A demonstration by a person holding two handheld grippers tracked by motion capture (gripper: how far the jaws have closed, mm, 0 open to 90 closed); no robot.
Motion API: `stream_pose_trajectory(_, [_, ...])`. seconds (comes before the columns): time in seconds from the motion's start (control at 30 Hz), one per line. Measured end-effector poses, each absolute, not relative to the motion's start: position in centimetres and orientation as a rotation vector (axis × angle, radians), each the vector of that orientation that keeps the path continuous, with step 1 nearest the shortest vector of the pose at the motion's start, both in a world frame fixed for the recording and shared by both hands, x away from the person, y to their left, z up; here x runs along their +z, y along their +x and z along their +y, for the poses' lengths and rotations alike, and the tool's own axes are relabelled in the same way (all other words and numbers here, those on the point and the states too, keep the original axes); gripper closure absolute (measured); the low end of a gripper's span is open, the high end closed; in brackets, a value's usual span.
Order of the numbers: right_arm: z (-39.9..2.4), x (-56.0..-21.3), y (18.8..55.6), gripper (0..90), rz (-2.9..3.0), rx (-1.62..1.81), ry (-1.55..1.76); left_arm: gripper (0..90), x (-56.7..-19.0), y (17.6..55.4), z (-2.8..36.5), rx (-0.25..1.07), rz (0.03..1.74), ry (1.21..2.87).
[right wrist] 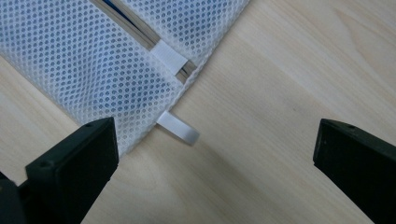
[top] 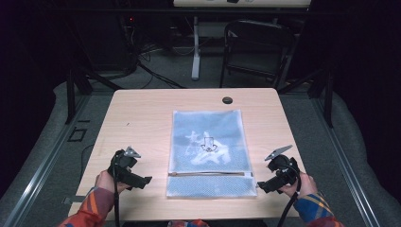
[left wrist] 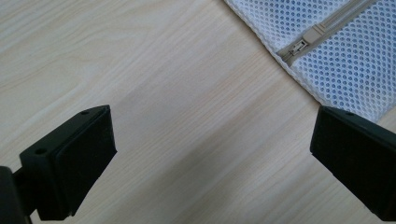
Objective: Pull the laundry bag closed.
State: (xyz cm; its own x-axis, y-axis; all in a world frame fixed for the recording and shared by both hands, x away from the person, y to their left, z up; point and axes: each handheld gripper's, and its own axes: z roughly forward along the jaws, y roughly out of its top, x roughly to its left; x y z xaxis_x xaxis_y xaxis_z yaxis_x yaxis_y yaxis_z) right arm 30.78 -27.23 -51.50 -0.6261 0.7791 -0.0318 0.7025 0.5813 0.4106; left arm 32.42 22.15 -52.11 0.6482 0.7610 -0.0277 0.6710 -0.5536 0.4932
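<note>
Pale wooden table [top: 142, 118] carries a mesh bag [top: 208, 142]; left gripper [top: 142, 179] and right gripper [top: 263, 185] flank it, jaws spread wide, holding nothing.

table lit, surroundings dark, sharp

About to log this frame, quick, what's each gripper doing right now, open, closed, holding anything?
Left gripper: open, holding nothing, beside the mesh bag.
Right gripper: open, holding nothing, at the bag's other side.
</note>
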Motion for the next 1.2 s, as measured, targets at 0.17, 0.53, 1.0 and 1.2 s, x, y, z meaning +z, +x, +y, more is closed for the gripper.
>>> stream_pose_trajectory(0.17, [-26.6,-51.3,30.7,0.0,2.602,0.573,1.213,0.0,-52.1,32.5,22.1,0.255,1.110,2.393])
stream_pose_trajectory(0.53, [-25.0,-51.3,31.1,0.2,2.654,0.584,1.152,0.0,-52.1,32.4,21.8,0.266,1.100,2.371])
stream_pose_trajectory(1.0, [-22.9,-50.8,31.2,1.1,2.696,0.620,1.087,1.7,-51.9,31.5,21.0,0.277,1.022,2.363])
stream_pose_trajectory(1.2, [-21.7,-50.7,31.4,1.6,2.719,0.627,1.047,5.2,-51.9,31.0,19.6,0.274,0.937,2.384])
